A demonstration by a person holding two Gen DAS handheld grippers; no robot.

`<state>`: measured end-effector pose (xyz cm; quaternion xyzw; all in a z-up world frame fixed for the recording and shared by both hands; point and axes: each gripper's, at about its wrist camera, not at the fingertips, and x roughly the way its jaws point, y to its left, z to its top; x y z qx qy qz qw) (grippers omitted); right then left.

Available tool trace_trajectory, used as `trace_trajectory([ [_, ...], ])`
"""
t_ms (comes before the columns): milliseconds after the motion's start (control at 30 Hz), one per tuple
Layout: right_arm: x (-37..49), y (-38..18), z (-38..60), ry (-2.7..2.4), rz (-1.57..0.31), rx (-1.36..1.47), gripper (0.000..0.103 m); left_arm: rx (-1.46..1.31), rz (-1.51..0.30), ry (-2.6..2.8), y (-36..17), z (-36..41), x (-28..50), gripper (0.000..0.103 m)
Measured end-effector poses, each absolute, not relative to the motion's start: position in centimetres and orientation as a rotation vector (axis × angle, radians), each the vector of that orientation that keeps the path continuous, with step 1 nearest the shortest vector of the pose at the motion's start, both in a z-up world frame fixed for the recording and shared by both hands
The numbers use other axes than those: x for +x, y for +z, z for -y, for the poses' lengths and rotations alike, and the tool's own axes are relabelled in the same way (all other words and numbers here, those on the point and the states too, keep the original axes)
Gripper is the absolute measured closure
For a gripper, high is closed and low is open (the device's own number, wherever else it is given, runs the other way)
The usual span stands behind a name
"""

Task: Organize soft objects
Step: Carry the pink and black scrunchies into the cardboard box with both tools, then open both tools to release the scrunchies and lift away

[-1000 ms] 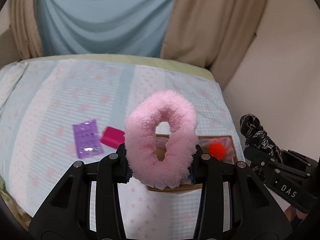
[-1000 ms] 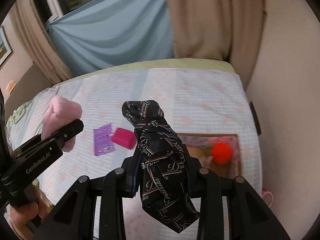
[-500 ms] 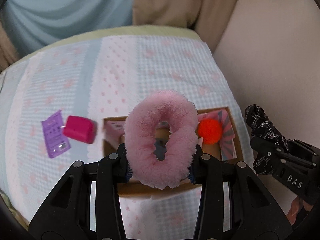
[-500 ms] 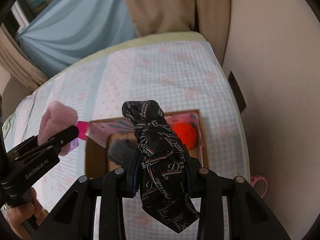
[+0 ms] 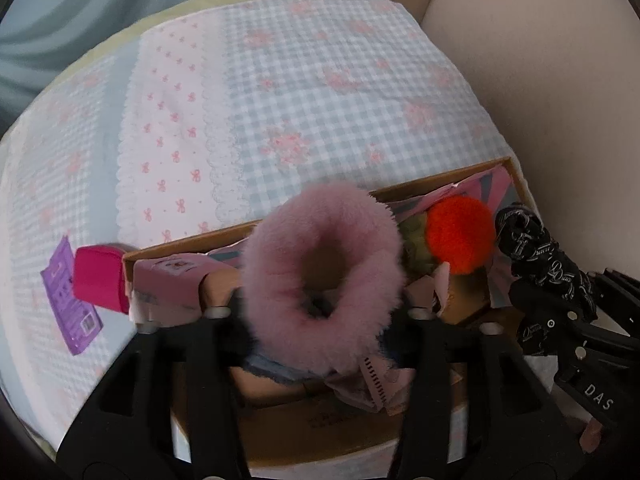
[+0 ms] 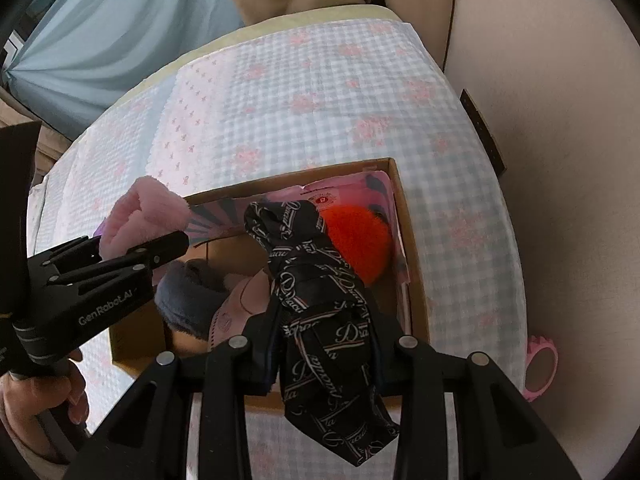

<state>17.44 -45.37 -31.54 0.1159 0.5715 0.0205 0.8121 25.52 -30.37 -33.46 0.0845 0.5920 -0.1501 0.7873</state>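
Pink scrunchie (image 5: 322, 280), orange pompom (image 5: 458, 236) — black-patterned scarf (image 6: 320, 300).

Black plastic grippers — silver screws, white "GenRobot.AI" (image 6: 106, 312) and "DAS" (image 5: 599, 397) lettering.

— What sort of place was it?
— A home, a bedroom by the look of it. A bed (image 5: 320, 92) was spread with a checked blue and pink floral sheet (image 6: 340, 92).
— Anything else?
— Pale blue and beige curtains (image 6: 132, 24) hung behind it, a plain wall (image 6: 560, 92) ran along one side, and a cardboard box (image 6: 414, 264) of soft odds and ends sat on the bed.
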Motion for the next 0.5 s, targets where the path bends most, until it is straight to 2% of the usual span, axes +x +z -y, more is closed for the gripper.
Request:
trace_trajectory([
  [33, 17.4, -31.6, 45.2, 0.048, -1.209, 0.244, 0.053, 0.195, -1.275, -0.313, -33.3, 30.3, 25.5, 0.011],
  [67, 17.5, -31.6, 45.1, 0.054, -1.199, 0.24, 0.042, 0.216, -1.264, -0.293, -33.2, 30.1, 25.6, 0.0],
  [100, 17.5, -31.7, 44.9, 0.062, -1.193, 0.233, 0.016, 0.215, -1.248, -0.298, -32.9, 29.8, 25.6, 0.0],
  [133, 17.4, -31.7, 44.7, 0.068, -1.192, 0.225, 0.0, 0.206, -1.237, -0.311, -32.6, 29.4, 25.6, 0.0],
  [500, 16.6, -32.0, 43.0, 0.081, -1.198, 0.178, 0.0, 0.142, -1.246, -0.258, -31.7, 25.8, 25.6, 0.0],
])
